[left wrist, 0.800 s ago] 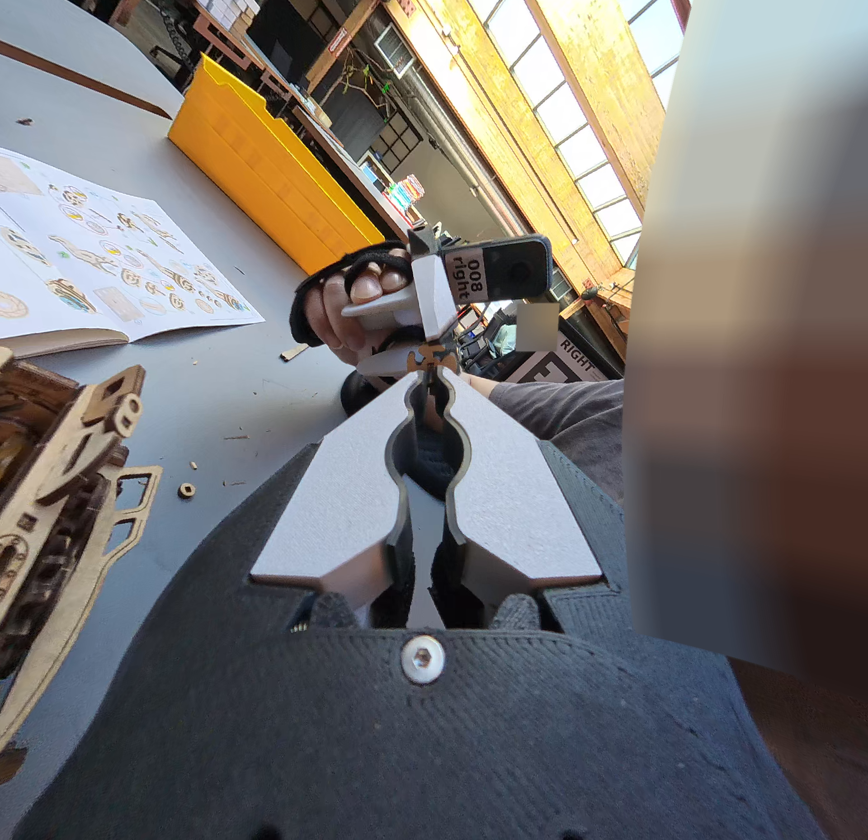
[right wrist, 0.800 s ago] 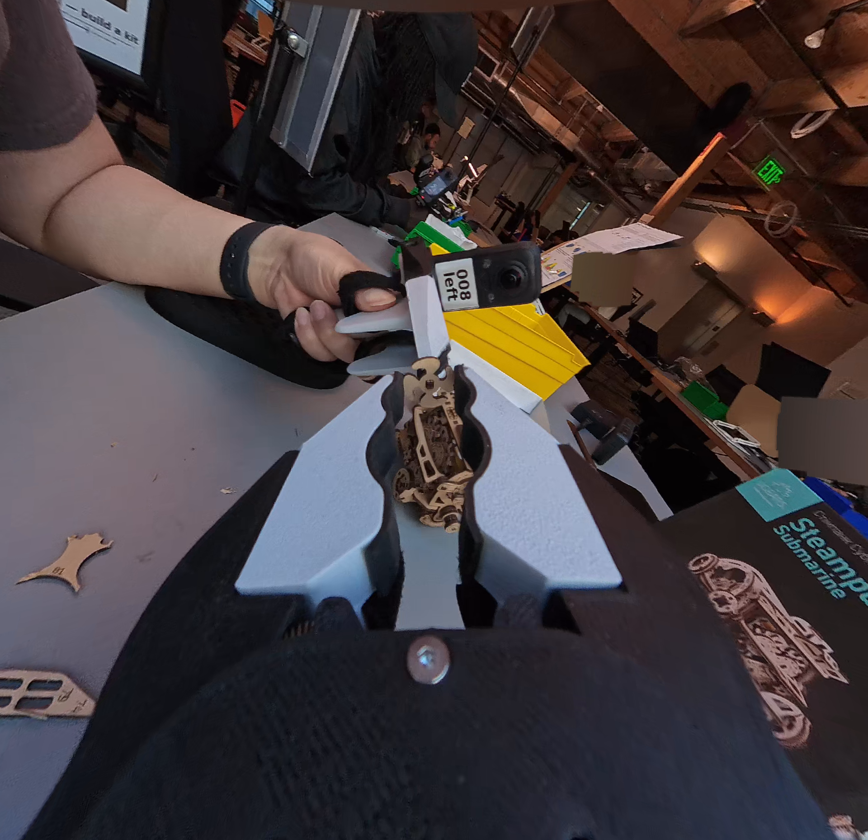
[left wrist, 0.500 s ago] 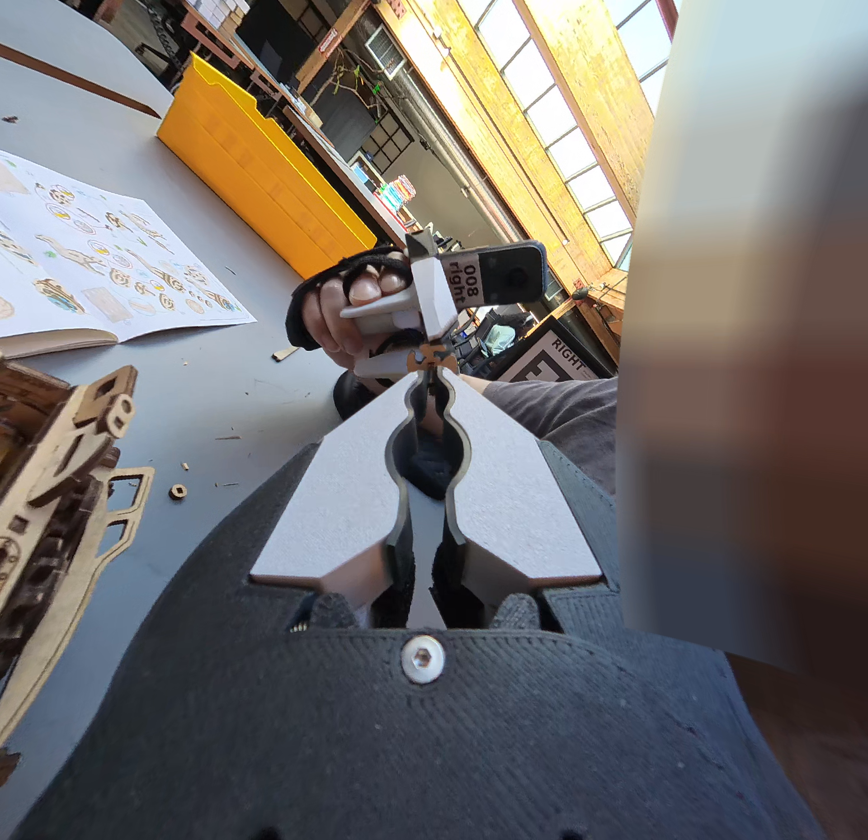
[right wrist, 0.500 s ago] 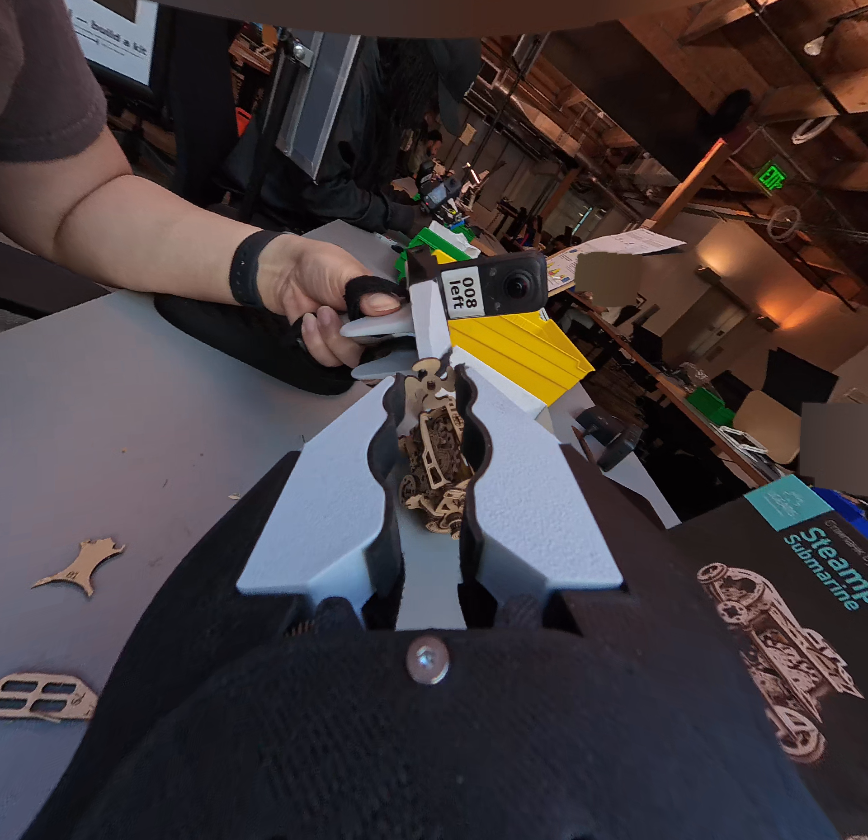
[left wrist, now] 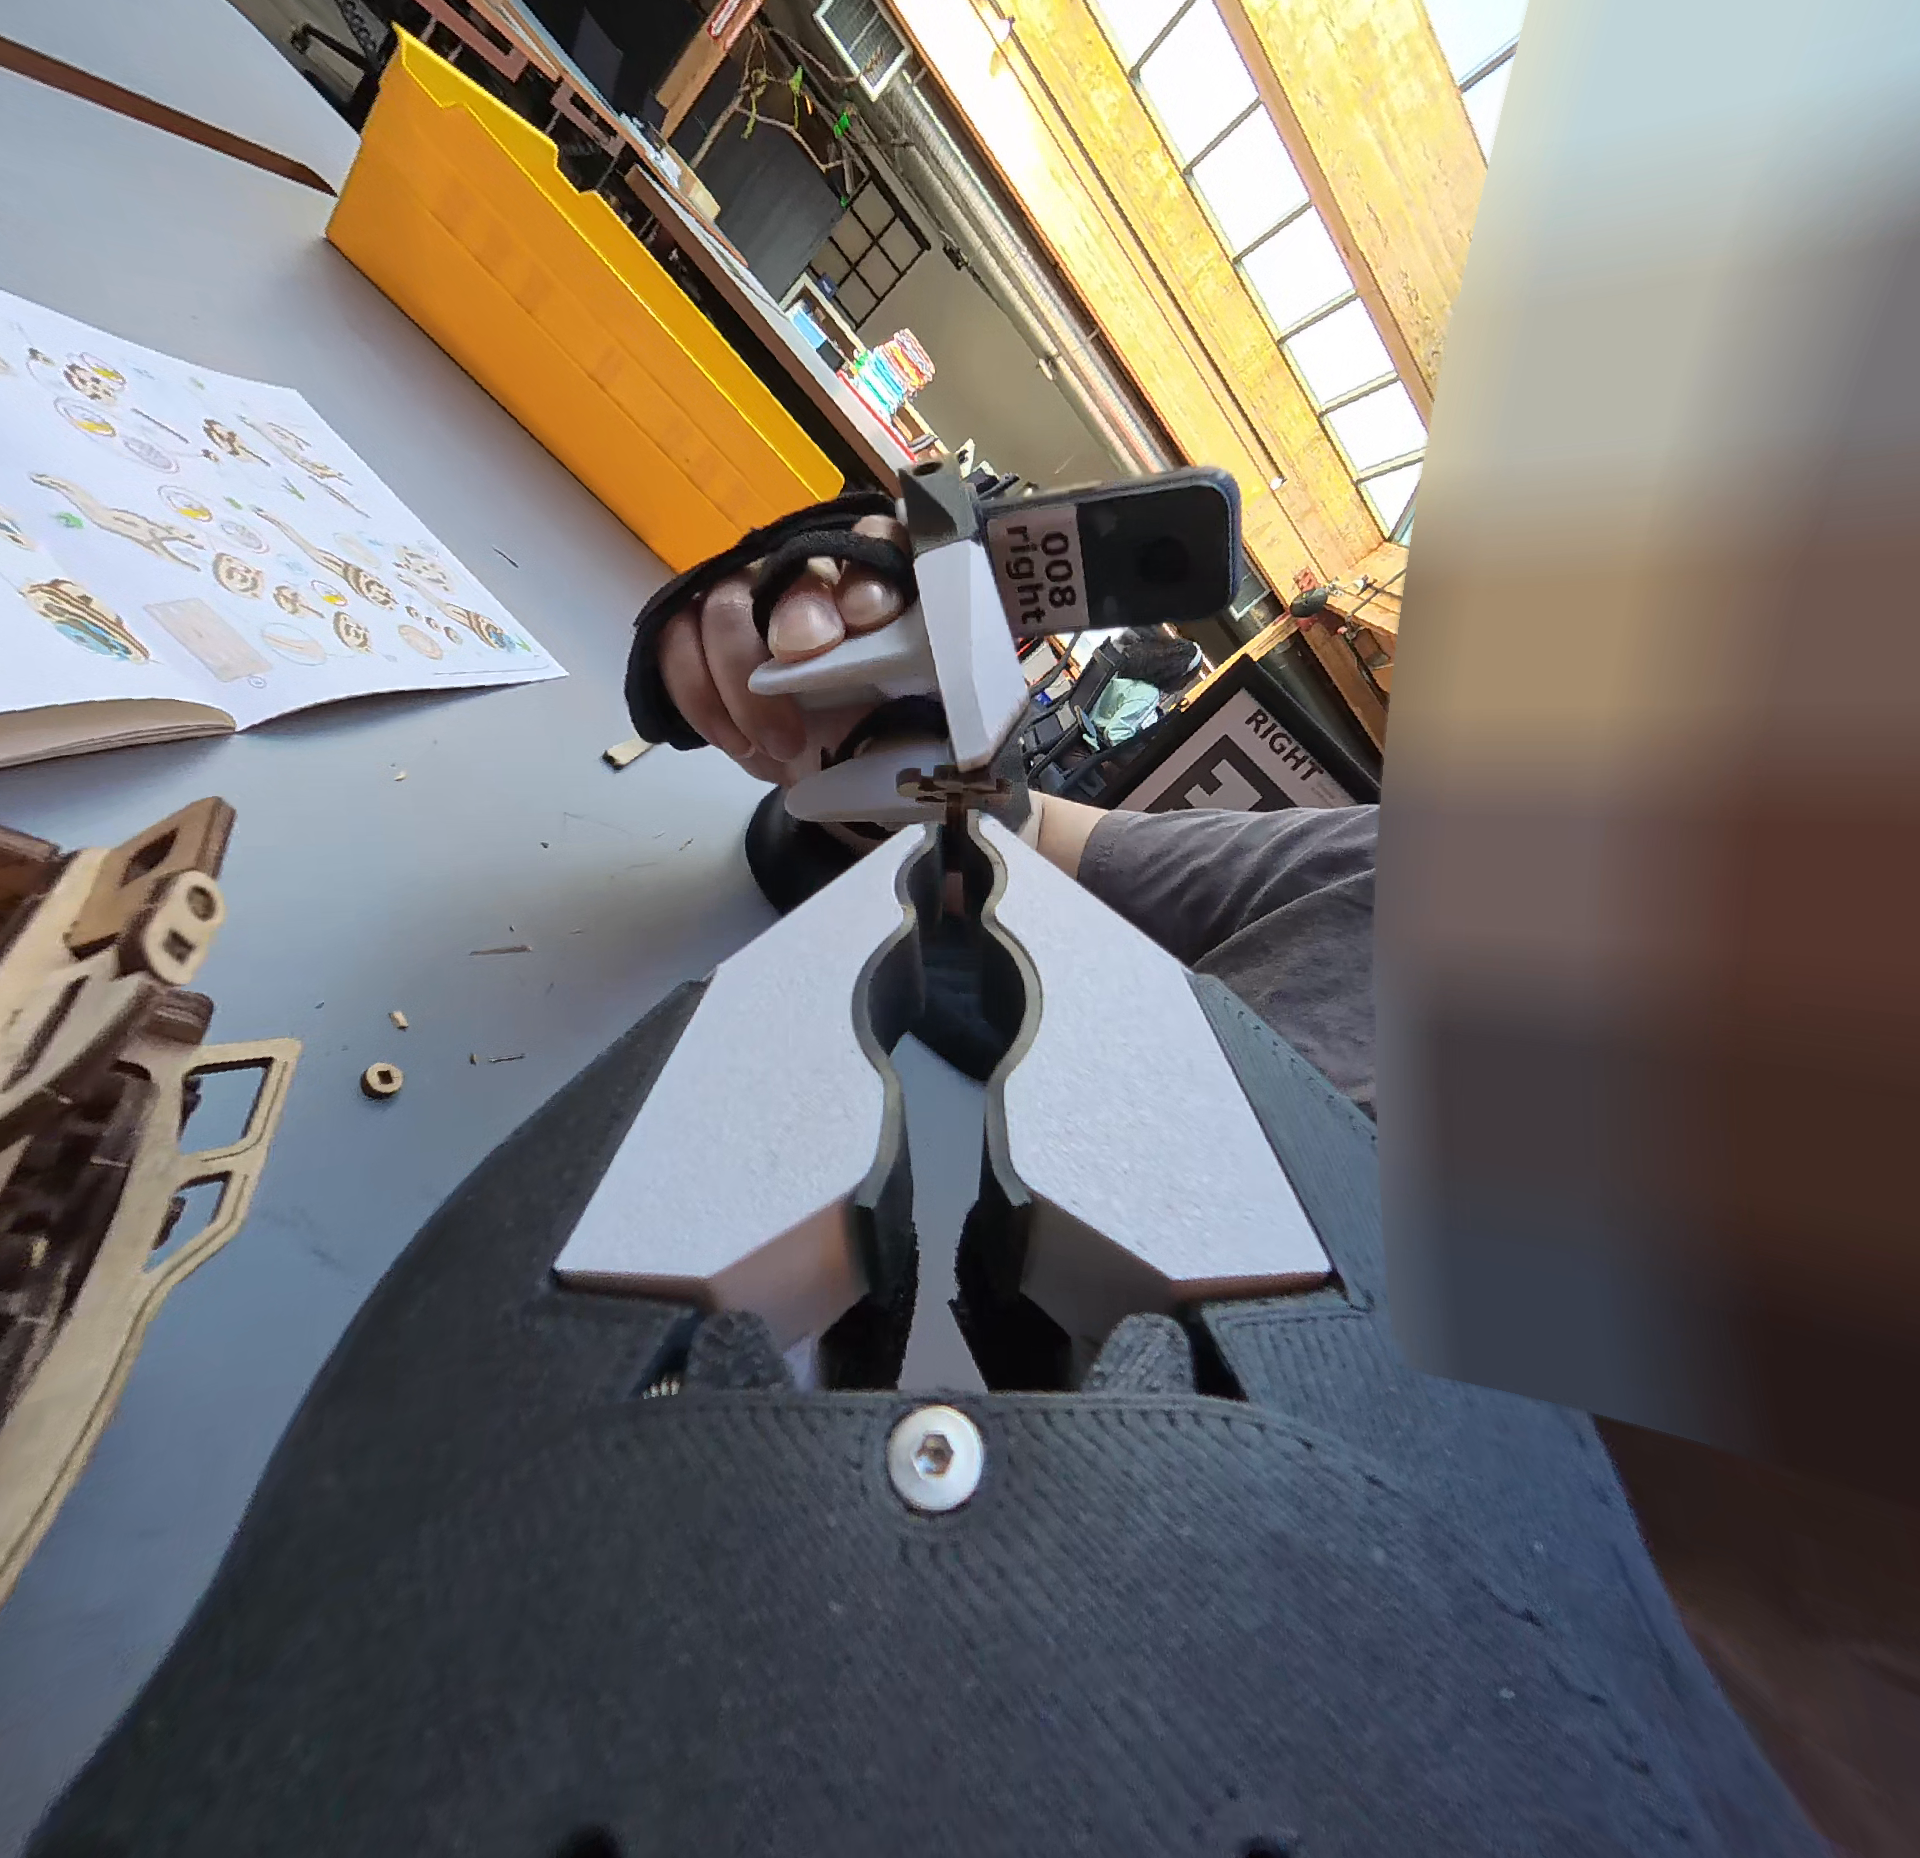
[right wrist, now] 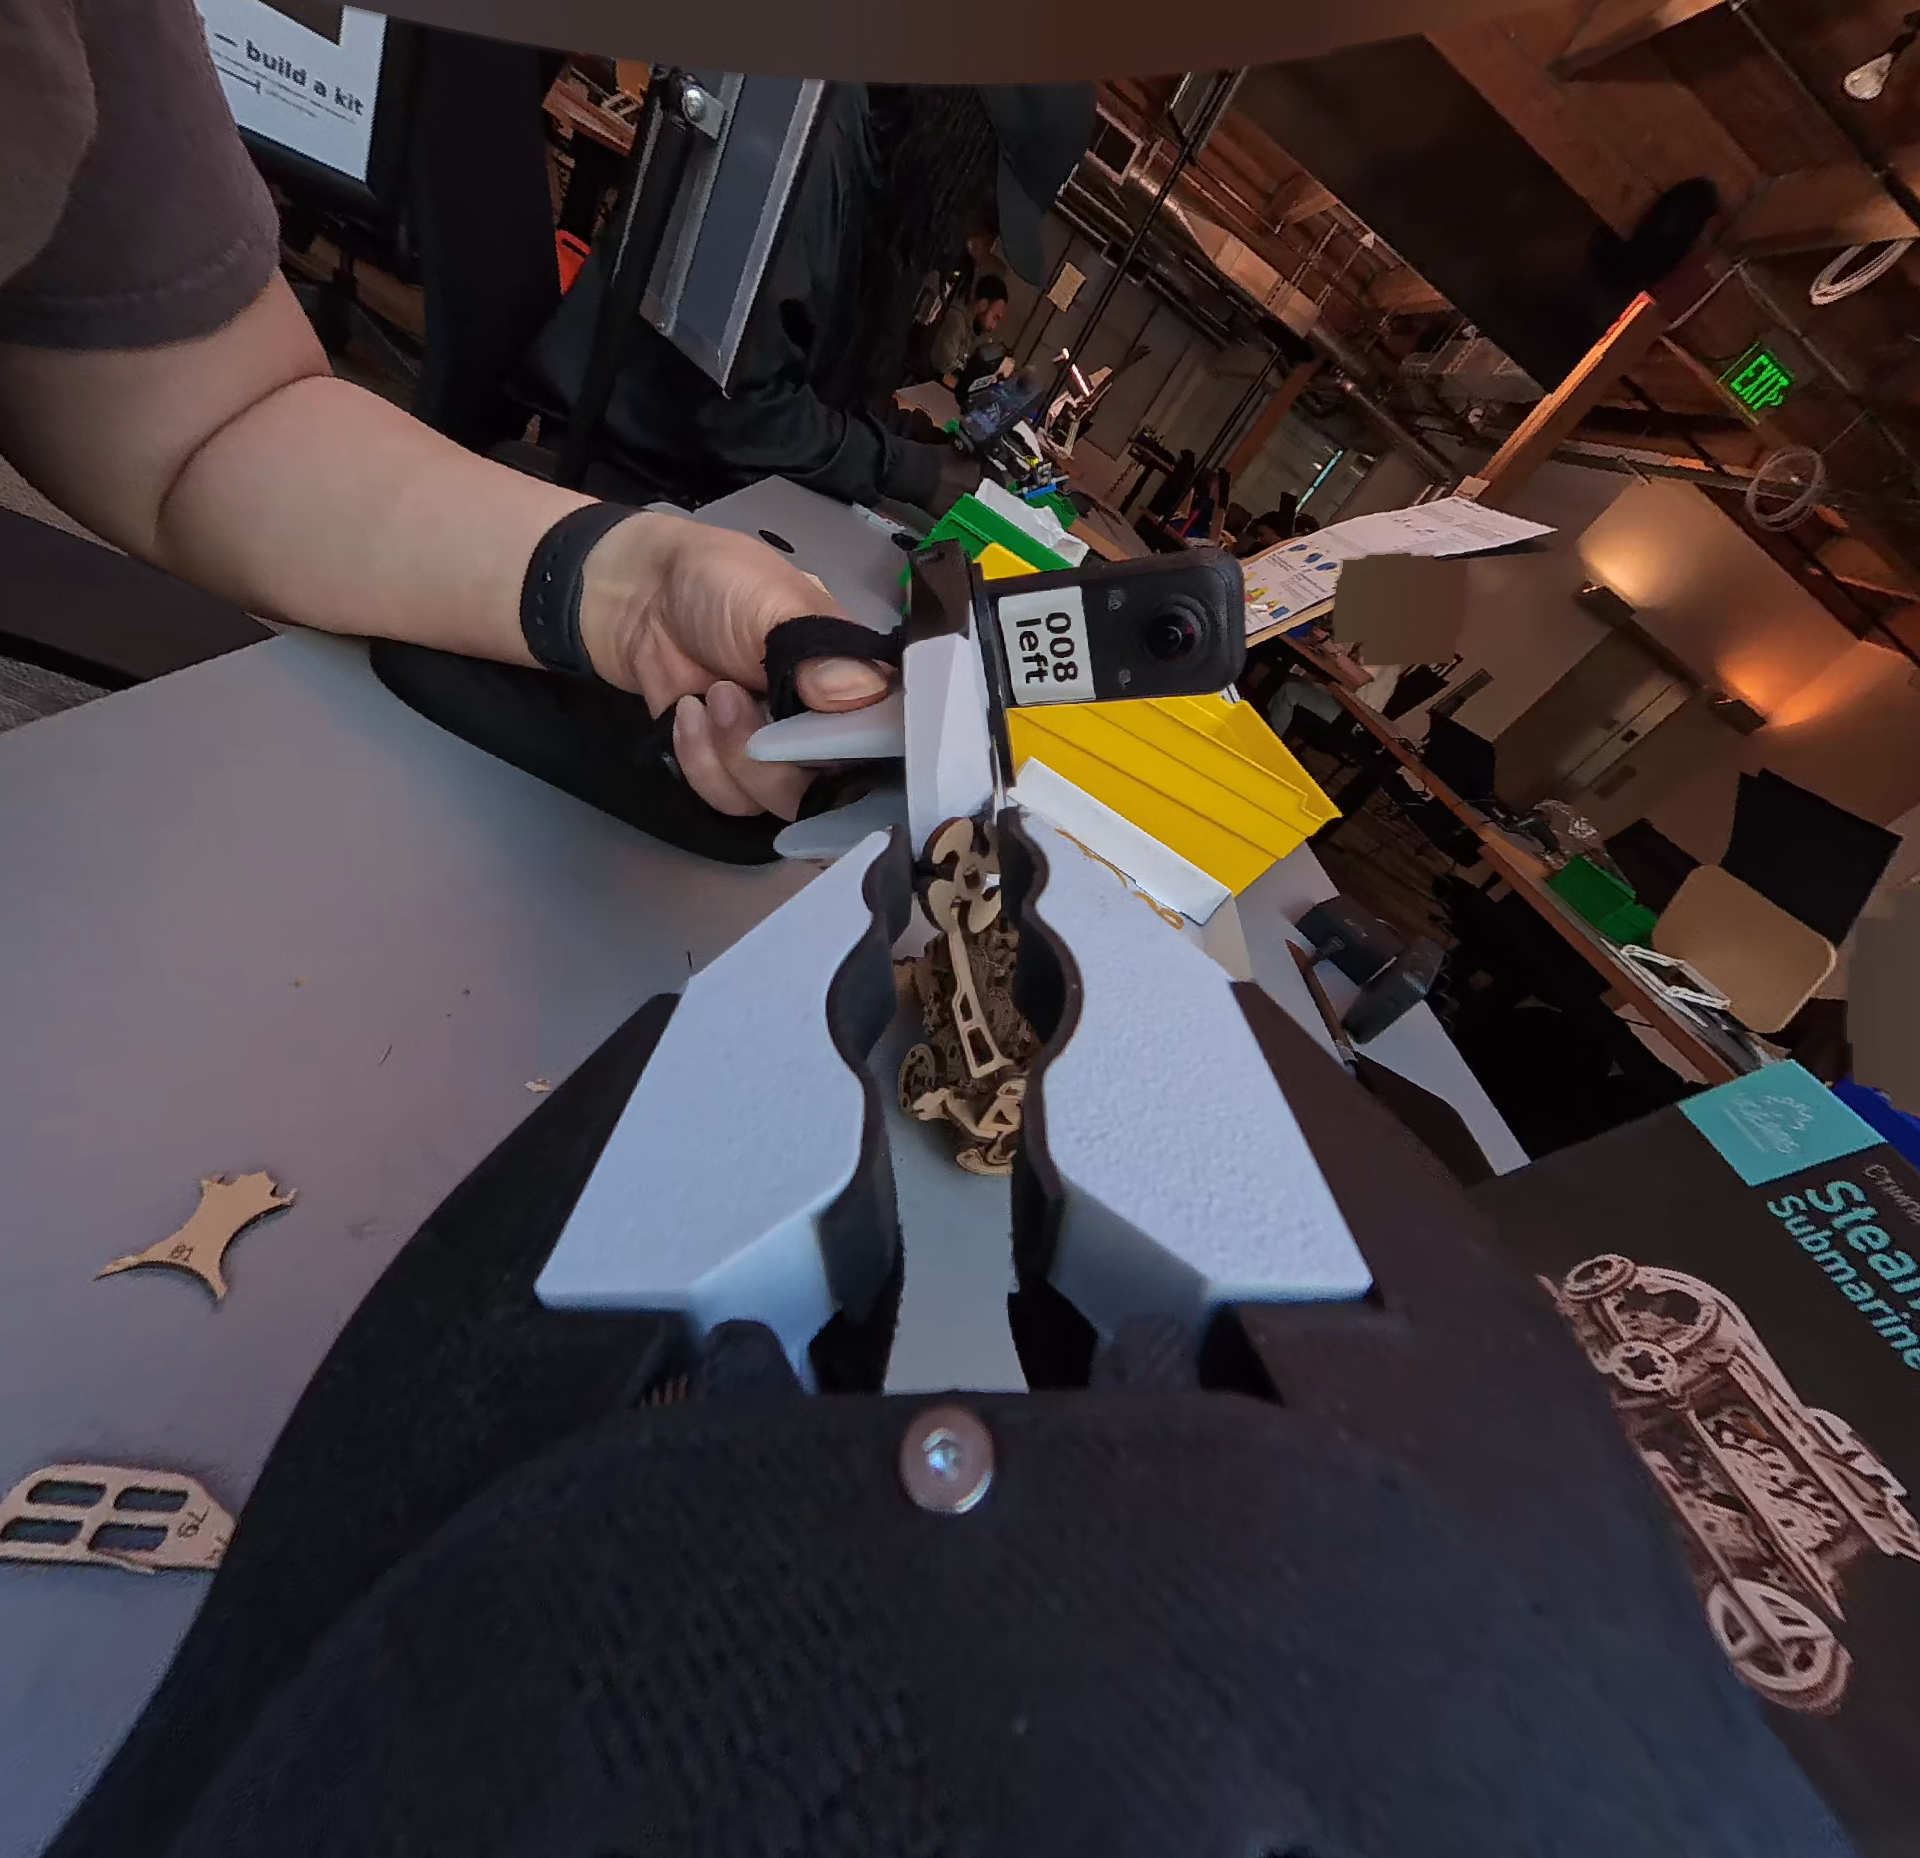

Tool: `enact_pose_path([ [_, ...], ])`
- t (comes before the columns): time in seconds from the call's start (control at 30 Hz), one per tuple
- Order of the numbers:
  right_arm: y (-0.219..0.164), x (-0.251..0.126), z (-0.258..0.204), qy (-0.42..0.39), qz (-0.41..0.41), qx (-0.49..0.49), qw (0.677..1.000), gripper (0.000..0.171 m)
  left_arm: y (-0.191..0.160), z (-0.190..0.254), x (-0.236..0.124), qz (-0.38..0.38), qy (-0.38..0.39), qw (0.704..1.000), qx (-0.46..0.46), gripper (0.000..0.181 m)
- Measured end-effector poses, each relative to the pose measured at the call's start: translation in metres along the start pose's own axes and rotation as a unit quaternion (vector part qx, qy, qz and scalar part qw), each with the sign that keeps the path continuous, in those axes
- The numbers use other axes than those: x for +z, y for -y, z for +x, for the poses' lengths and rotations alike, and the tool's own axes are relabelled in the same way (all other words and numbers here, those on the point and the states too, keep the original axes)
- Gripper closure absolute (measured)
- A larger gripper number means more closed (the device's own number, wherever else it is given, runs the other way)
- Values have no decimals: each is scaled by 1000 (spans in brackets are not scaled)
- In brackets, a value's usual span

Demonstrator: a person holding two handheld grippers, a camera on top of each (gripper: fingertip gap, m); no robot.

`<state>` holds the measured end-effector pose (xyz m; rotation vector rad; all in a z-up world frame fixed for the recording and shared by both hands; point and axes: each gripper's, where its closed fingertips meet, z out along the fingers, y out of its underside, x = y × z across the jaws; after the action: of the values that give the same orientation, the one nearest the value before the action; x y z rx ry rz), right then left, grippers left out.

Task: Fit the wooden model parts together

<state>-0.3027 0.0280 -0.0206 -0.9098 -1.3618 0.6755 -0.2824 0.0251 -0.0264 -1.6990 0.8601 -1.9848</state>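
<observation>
My left gripper is almost shut on a thin wooden part, seen edge-on between its fingertips. A small notched wooden piece sits at its tip, where the right gripper meets it. My right gripper is shut on a flat wooden part with round lobes. The left gripper's tip touches that part from above. The half-built wooden model stands on the grey table behind the right fingers. It also shows in the left wrist view.
An open instruction booklet and a yellow bin lie on the far side of the table. The dark kit box is at the right. Loose wooden cut-outs and a small ring lie on the table. My two grippers' fingertips are within a few centimetres of each other.
Both grippers stay tip to tip with their parts held. They have shifted slightly together, and the model and booklet slide a little to the left in the left wrist view.
</observation>
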Motion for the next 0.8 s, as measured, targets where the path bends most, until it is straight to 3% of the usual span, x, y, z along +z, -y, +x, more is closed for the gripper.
enact_pose_path([
  [0.03,0,0,1,-3,-5,-6,1000,155,1,-1,-1,2,-1,1000,-3,181],
  [0.4,-3,-7,13,-18,0,12,1000,154,13,-5,-11,32,14,999,-1,181],
  [0.8,-18,-1,21,-85,-59,-34,994,163,17,-19,-11,64,43,997,-12,181],
])
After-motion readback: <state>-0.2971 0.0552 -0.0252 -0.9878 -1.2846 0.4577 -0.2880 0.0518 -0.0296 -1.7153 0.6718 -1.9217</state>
